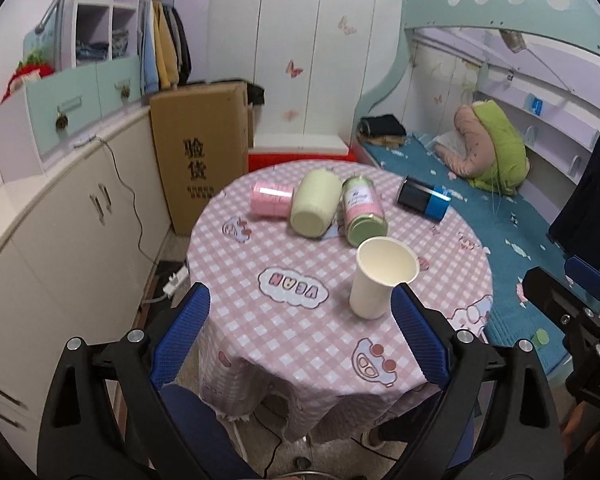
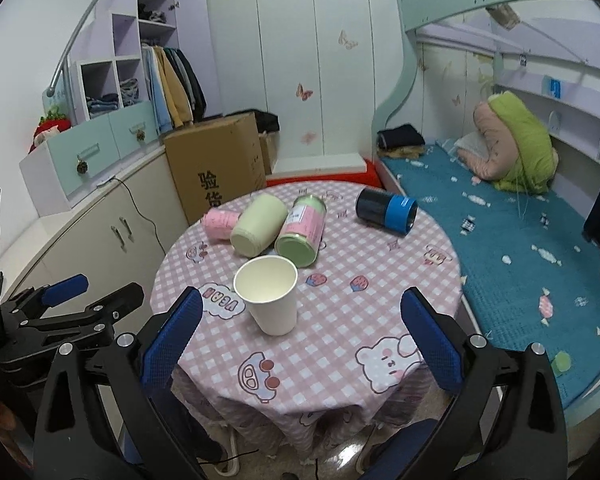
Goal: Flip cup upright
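A white paper cup (image 1: 378, 278) stands upright, mouth up, on the round table with a pink checked cloth (image 1: 300, 320); it also shows in the right wrist view (image 2: 270, 294). My left gripper (image 1: 300, 334) is open and empty, held back from the table's near edge; its right finger (image 1: 418, 336) is close to the cup. My right gripper (image 2: 300, 338) is open and empty, also back from the table, with the cup just beyond its left finger (image 2: 172, 338). Each gripper shows at the edge of the other's view.
Several cups lie on their sides at the far part of the table: a pink one (image 1: 270, 198), a pale green one (image 1: 316, 208), a labelled green-and-pink one (image 1: 364, 210) and a dark blue one (image 1: 422, 198). A cardboard box (image 1: 200, 160) and cabinets stand left; a bed (image 1: 500, 220) is right.
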`<action>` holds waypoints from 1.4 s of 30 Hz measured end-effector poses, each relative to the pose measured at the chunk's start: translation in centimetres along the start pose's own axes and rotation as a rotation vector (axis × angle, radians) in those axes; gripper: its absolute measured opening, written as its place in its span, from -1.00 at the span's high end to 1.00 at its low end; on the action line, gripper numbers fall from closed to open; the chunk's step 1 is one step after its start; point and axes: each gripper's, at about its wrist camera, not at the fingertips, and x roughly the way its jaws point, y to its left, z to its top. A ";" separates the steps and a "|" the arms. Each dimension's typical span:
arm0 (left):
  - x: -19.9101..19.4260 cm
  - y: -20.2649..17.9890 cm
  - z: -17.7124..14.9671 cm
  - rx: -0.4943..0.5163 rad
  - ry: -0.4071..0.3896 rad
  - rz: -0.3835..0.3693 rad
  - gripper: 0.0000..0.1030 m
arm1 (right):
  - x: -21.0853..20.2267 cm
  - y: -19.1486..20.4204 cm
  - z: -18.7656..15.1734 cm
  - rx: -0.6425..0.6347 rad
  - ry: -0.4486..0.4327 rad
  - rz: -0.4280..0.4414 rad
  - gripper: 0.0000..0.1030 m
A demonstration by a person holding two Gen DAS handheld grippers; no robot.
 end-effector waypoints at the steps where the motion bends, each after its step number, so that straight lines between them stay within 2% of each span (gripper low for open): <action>1: -0.4 -0.2 0.0 0.004 -0.011 0.003 -0.80 | -0.3 0.0 0.0 -0.001 -0.008 -0.003 -0.86; 4: -2.0 -1.0 0.1 0.029 -0.066 0.028 -0.80 | -1.7 0.1 0.1 -0.007 -0.042 -0.010 -0.86; 18: -7.1 -2.9 0.5 0.076 -0.240 0.037 -0.84 | -6.1 0.3 0.2 -0.025 -0.168 -0.020 -0.86; 42: -8.8 -3.3 1.1 0.087 -0.290 0.023 -0.86 | -8.1 -0.1 0.5 -0.024 -0.238 -0.031 -0.86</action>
